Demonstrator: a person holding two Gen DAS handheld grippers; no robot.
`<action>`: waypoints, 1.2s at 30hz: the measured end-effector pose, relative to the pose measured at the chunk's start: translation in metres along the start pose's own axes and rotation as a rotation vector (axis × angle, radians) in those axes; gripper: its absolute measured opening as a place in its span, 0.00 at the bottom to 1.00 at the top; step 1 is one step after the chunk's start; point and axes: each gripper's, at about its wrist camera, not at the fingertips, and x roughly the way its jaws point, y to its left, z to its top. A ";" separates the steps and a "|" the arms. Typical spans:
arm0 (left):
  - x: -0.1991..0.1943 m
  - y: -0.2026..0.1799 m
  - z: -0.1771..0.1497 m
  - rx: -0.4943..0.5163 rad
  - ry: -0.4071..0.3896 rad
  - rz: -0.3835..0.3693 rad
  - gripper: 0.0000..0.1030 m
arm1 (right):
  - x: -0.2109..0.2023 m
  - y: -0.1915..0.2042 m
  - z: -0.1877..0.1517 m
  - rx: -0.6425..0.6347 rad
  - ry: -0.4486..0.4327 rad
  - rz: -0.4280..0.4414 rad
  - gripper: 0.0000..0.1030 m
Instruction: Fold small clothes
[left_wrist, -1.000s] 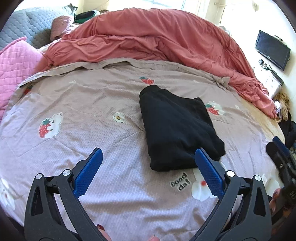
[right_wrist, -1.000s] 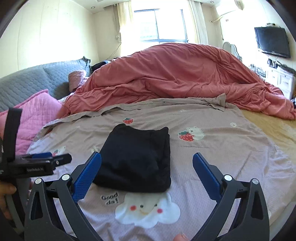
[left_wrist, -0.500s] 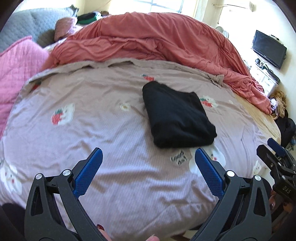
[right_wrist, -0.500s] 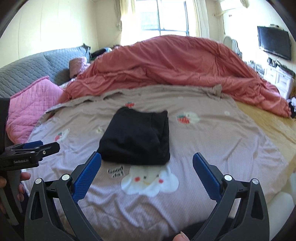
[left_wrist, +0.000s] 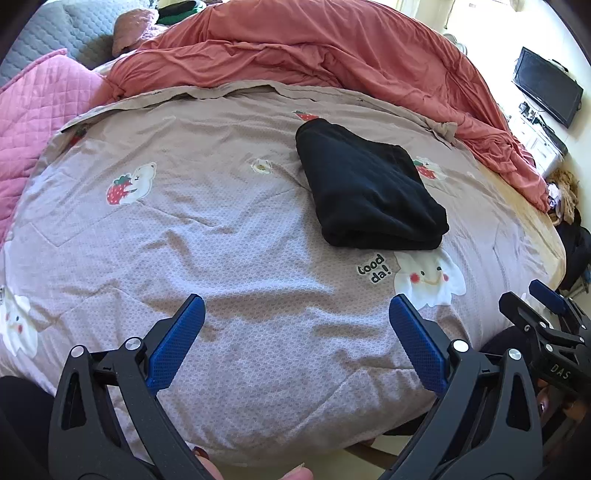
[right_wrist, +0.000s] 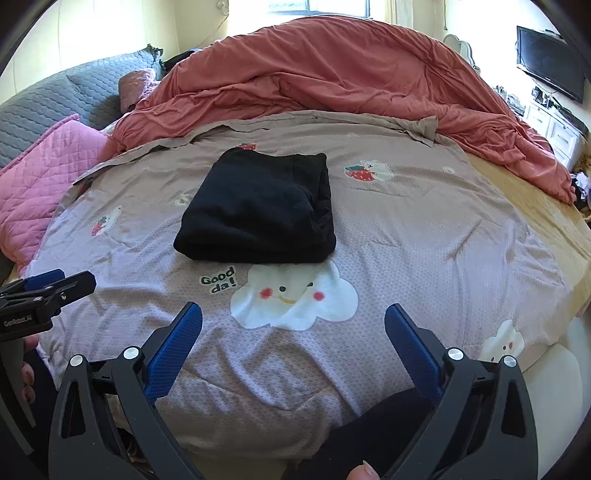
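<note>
A black garment (left_wrist: 365, 186) (right_wrist: 258, 210) lies folded into a neat rectangle on the mauve printed bedsheet (left_wrist: 221, 236) (right_wrist: 424, 236), beside a white cloud print. My left gripper (left_wrist: 297, 341) hangs open over the bed's near edge, well short of the garment, nothing between its blue pads. My right gripper (right_wrist: 293, 339) is also open and empty, held back from the garment above the bed's front edge. Each gripper shows at the side of the other's view.
A rumpled coral duvet (left_wrist: 314, 48) (right_wrist: 351, 74) is piled across the far side of the bed. Pink quilted pillows (left_wrist: 33, 99) (right_wrist: 40, 173) lie at the left. A television (left_wrist: 546, 90) and white cabinet stand at the right wall. A bare mattress strip (right_wrist: 535, 206) shows at the right.
Both grippers have drawn back from the folded garment toward the bed's near edge, so it appears farther away. The garment has stayed put, and both grippers remain open.
</note>
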 end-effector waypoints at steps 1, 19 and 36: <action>0.000 0.000 0.000 -0.001 0.002 -0.002 0.91 | 0.000 -0.002 0.001 0.000 0.000 0.001 0.96; -0.003 -0.001 -0.001 -0.001 -0.001 0.006 0.91 | -0.005 -0.001 0.003 -0.019 -0.030 -0.017 0.96; -0.006 0.000 0.001 0.002 -0.001 0.007 0.91 | -0.007 0.004 0.003 -0.066 -0.046 -0.033 0.96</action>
